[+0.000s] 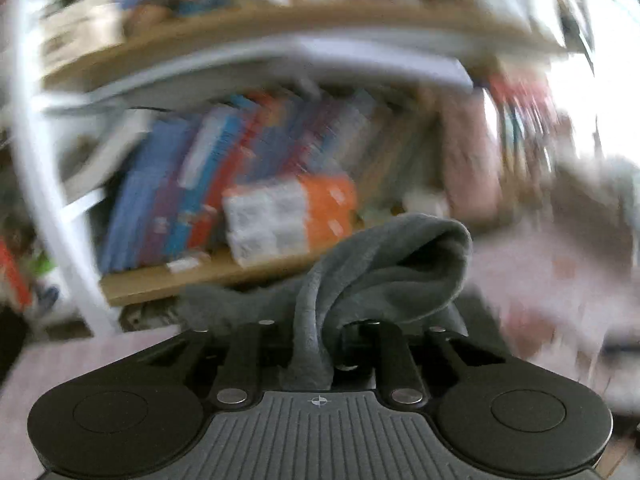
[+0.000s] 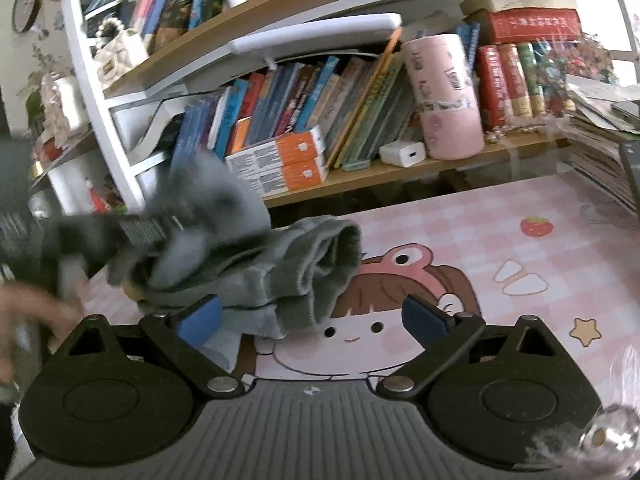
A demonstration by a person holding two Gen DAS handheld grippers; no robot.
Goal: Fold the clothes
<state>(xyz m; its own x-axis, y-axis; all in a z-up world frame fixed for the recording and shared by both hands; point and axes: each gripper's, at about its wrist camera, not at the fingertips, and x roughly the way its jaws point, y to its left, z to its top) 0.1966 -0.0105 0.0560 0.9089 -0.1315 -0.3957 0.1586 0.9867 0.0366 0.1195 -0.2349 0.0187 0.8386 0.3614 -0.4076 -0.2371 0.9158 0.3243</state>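
Left claw (image 1: 320, 332) is clenched on a bunched fold of the grey garment (image 1: 384, 272), which rises in a loop above its drawn-together black fingers; that view is smeared by motion blur, and only a bookshelf (image 1: 168, 280) shows behind. Right claw (image 2: 316, 316) is released — its blue pads (image 2: 200, 320) stand wide apart, the left one touching the cloth's lower edge, gripping nothing. From the right wrist the grey garment lies heaped on the pink cartoon mat (image 2: 520, 272) covering the table, its far-left part lifted toward a blurred hand (image 2: 28, 312) — the shelf of books (image 2: 304, 104) stands behind.
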